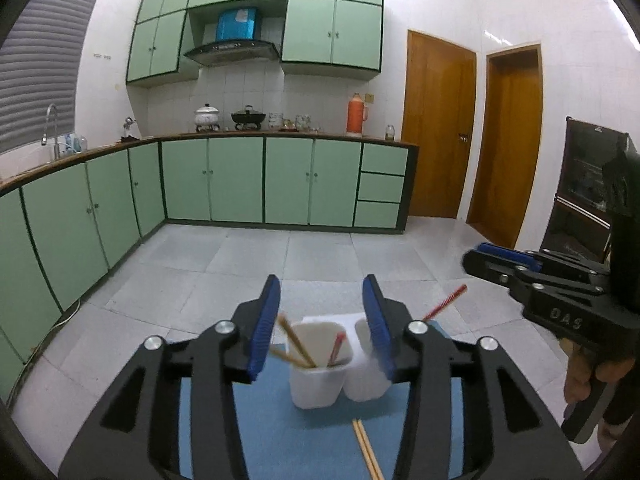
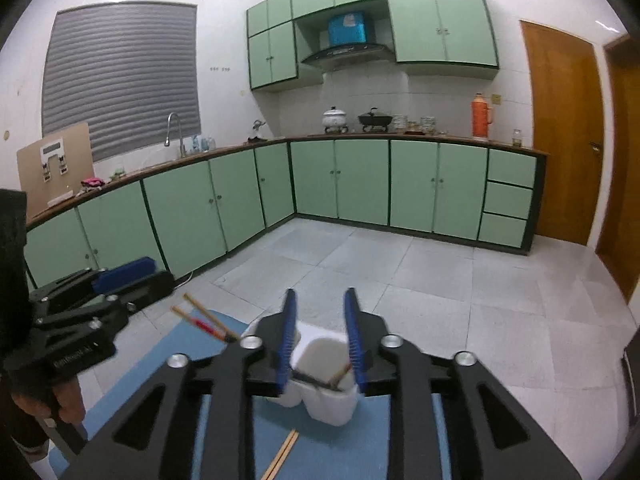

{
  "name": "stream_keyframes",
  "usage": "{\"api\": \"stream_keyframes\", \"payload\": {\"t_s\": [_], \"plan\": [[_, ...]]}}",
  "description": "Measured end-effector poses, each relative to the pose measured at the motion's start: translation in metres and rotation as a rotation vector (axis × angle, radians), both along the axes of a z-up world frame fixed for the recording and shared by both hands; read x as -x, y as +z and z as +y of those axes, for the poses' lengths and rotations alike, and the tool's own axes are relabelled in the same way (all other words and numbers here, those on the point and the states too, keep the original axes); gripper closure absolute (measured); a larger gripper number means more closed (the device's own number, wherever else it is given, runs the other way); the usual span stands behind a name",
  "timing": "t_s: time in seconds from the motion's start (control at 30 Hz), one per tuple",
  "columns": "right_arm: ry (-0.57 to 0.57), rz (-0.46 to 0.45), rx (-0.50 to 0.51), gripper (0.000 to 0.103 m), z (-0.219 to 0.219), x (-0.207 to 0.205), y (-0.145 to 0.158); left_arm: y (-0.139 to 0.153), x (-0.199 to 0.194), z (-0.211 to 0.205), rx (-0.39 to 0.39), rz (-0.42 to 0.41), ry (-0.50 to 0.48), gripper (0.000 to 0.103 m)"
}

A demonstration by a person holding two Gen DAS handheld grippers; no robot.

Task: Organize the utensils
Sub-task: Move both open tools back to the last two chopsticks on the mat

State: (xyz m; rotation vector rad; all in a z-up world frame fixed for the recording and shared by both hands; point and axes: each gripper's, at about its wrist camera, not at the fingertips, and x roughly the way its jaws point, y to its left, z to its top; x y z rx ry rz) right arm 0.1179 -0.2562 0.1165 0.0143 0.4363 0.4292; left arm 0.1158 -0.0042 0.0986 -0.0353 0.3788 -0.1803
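Two white holder cups stand side by side on a blue mat [image 1: 272,416]. The left cup [image 1: 318,376] holds wooden chopsticks [image 1: 296,342] and a red-handled one [image 1: 336,350]. The right cup [image 1: 366,380] is partly hidden behind my finger. A loose wooden chopstick pair [image 1: 366,448] lies on the mat in front of the cups. My left gripper [image 1: 326,324] is open and empty above the cups. My right gripper [image 2: 320,336] is open and empty over the right cup [image 2: 332,392], which holds chopsticks [image 2: 340,374]. The loose pair [image 2: 282,454] shows in the right wrist view too.
The mat lies on a grey tiled floor [image 1: 280,264]. Green kitchen cabinets [image 1: 236,180] run along the left and back walls. Wooden doors [image 1: 436,124] stand at the right. A dark cabinet [image 1: 584,188] is at the far right.
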Motion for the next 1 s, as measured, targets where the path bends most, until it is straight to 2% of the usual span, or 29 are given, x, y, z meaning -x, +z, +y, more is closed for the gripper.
{"api": "stream_keyframes", "payload": {"t_s": [0.1, 0.17, 0.3, 0.4, 0.47, 0.63, 0.8, 1.0], "plan": [[-0.032, 0.014, 0.003, 0.074, -0.008, 0.027, -0.015, -0.012, 0.027, 0.005, 0.003, -0.004, 0.025, 0.053], [-0.05, 0.058, -0.014, 0.071, -0.013, 0.047, -0.035, -0.026, 0.043, 0.006, -0.005, 0.014, 0.033, 0.05], [-0.092, 0.158, -0.019, 0.07, -0.016, 0.074, -0.081, -0.073, 0.066, 0.008, -0.028, 0.108, 0.044, 0.044], [-0.117, 0.261, -0.06, 0.07, -0.02, 0.088, -0.122, -0.114, 0.076, 0.012, -0.036, 0.201, 0.061, 0.043], [-0.129, 0.31, -0.064, 0.07, -0.02, 0.093, -0.144, -0.137, 0.082, 0.015, -0.062, 0.234, 0.078, 0.043], [-0.113, 0.38, -0.028, 0.07, 0.001, 0.104, -0.183, -0.172, 0.092, 0.021, -0.076, 0.296, 0.084, 0.043], [-0.085, 0.414, -0.015, 0.07, 0.026, 0.107, -0.192, -0.188, 0.101, 0.022, -0.092, 0.333, 0.081, 0.043], [-0.09, 0.427, 0.012, 0.072, 0.039, 0.104, -0.197, -0.19, 0.101, 0.029, -0.062, 0.339, 0.094, 0.044]]}}
